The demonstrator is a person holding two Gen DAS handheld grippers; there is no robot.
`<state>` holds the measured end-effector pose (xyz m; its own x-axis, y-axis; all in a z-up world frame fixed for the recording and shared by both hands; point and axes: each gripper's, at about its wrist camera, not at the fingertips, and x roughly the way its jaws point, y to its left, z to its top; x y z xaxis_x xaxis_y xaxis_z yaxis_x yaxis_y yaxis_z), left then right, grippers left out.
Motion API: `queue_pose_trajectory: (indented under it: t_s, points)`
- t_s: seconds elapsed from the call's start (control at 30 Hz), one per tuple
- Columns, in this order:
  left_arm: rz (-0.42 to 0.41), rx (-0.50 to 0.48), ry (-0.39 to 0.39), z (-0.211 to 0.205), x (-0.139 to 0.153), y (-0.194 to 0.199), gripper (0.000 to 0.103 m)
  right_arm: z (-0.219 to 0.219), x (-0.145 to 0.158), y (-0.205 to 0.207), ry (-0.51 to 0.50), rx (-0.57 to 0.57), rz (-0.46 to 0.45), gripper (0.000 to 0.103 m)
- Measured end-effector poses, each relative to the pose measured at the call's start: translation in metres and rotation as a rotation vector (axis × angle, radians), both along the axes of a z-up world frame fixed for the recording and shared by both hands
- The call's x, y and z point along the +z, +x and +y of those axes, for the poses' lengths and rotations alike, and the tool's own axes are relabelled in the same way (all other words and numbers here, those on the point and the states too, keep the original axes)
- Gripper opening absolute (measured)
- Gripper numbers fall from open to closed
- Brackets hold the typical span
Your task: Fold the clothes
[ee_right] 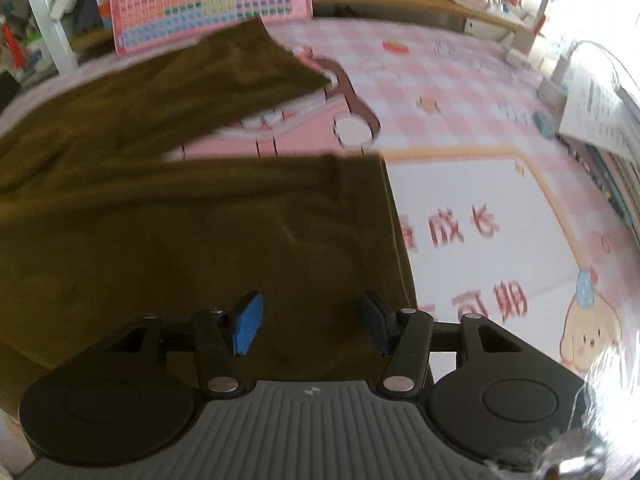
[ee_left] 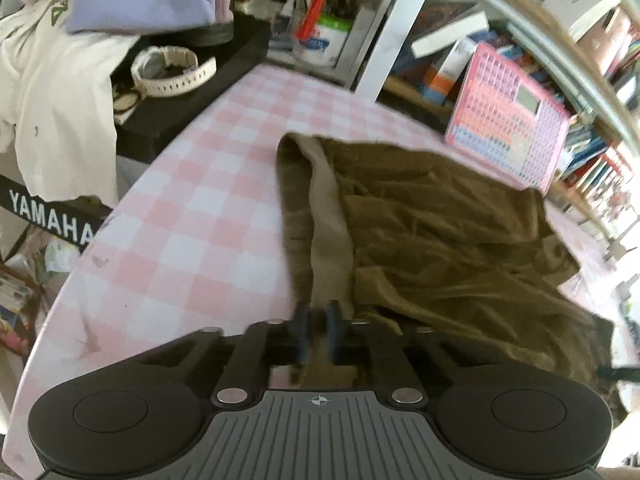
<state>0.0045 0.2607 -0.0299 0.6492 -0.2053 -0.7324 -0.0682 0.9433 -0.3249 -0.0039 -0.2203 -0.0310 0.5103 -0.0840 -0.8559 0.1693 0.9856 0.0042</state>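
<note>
the olive-brown shorts (ee_left: pixel 432 232) lie rumpled on the pink checked table (ee_left: pixel 192 216), legs spread, seemingly unfolded as yet. the left gripper (ee_left: pixel 318 334) pinches the shorts' waistband; the right gripper (ee_right: pixel 312 326) hovers with fingers parted over a leg hem.

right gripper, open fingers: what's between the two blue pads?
Right wrist view: only olive-brown garment fabric shows in the gap of the right gripper. Its blue pads are spread wide, gripping nothing, and the garment's hem edge runs by the right pad.
</note>
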Motion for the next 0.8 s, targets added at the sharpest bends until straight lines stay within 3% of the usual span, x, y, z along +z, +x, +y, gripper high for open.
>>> queue_pose_trajectory:
  t_s: [0.27,0.43,0.57,0.8]
  points:
    - [0.065,0.034,0.045,0.009,-0.012,-0.007,0.000,-0.002,-0.001,-0.005,0.005,0.025,-0.008,0.055]
    - [-0.006,0.142,0.061,0.018,0.012,-0.015,0.007,-0.006,-0.002,-0.001,0.008,0.068,-0.004,0.057]
    - [-0.050,0.148,0.080,0.002,0.031,-0.016,0.011,-0.010,-0.001,-0.002,0.022,0.096,-0.016,0.057]
    - [-0.029,0.081,0.071,-0.071,0.034,-0.023,0.037,-0.034,0.010,-0.022,0.085,0.121,-0.064,0.057]
